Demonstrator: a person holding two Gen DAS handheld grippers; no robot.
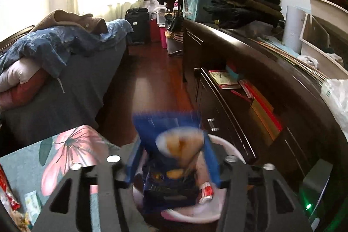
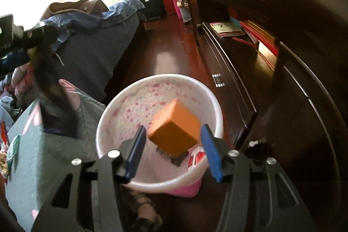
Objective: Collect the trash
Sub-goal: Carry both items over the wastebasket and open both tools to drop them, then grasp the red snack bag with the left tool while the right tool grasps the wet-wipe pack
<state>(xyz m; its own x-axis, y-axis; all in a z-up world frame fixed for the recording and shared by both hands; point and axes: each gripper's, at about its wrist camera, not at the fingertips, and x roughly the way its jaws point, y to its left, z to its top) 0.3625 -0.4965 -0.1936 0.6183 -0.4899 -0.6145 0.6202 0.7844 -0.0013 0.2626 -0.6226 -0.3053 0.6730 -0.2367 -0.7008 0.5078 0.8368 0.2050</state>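
A pink-and-white bin (image 2: 130, 105) stands on the floor below both grippers. Over its mouth hangs a tilted orange box (image 2: 176, 129), loose between the blue pads of my right gripper (image 2: 174, 151), which is open with a gap on each side of the box. In the left wrist view a blurred blue snack bag (image 1: 167, 123) is between the wide-apart fingers of my left gripper (image 1: 173, 166), open above the bin (image 1: 230, 145). A red-and-white wrapper (image 2: 195, 158) and a dark piece (image 2: 174, 157) lie inside the bin. The right wrist view shows that bag (image 2: 54, 105) dark and smeared, left of the bin.
A table with a teal floral cloth (image 1: 32, 162) sits left of the bin, with red wrappers (image 1: 8, 192) on it. A dark dresser (image 1: 239, 58) with books runs along the right. A bed (image 1: 65, 84) stands at the left, with wooden floor (image 1: 156, 84) between.
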